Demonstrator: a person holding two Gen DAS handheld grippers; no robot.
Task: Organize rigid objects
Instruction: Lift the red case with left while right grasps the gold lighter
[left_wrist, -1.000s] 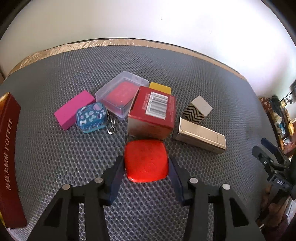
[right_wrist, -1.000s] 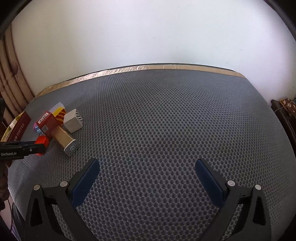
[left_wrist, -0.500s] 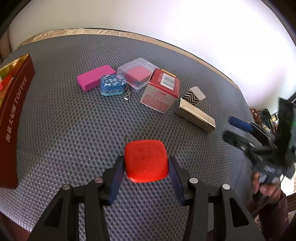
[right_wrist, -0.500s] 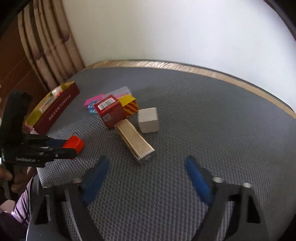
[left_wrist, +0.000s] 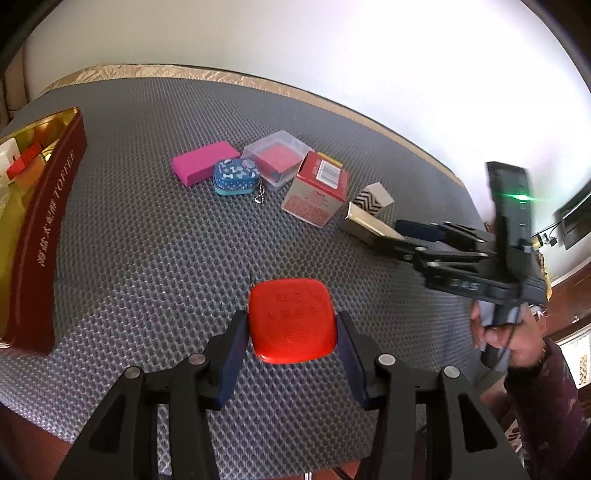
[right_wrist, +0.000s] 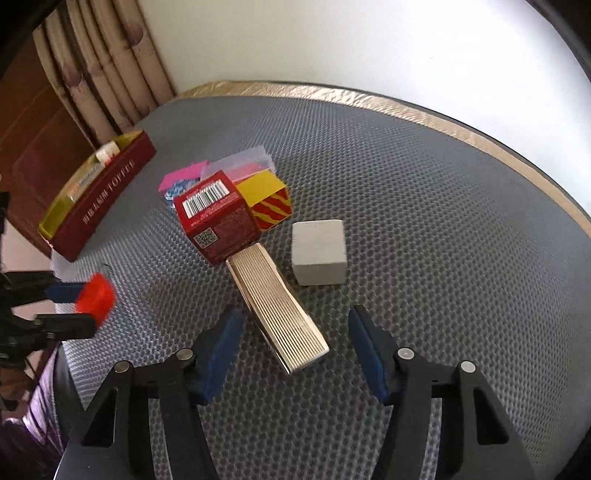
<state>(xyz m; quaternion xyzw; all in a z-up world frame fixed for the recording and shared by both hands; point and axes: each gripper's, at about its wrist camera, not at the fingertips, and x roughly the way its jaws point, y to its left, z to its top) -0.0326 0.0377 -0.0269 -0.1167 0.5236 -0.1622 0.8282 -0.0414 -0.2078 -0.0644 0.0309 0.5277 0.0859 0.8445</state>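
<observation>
My left gripper (left_wrist: 291, 321) is shut on a red rounded square tin (left_wrist: 291, 328) and holds it above the grey mat, short of the cluster of boxes. In the right wrist view the same tin (right_wrist: 96, 301) shows at the far left. My right gripper (right_wrist: 293, 319) hangs over the near end of a ribbed gold box (right_wrist: 277, 310). Its jaws are closing, the box lies between them, and a gap shows on each side. The gold box touches a red barcode carton (right_wrist: 216, 218).
A white cube (right_wrist: 319, 251) and a yellow-and-red striped box (right_wrist: 267, 201) sit by the carton. Behind lie a pink box (left_wrist: 203, 166), a blue tin (left_wrist: 236, 175) and a clear plastic box (left_wrist: 277, 158). A dark red TOFFEE tray (left_wrist: 44, 229) holding small items lines the left edge.
My left gripper carried the red tin back from the cluster. My right gripper swung left across the mat to the gold box, and its jaws narrowed around it.
</observation>
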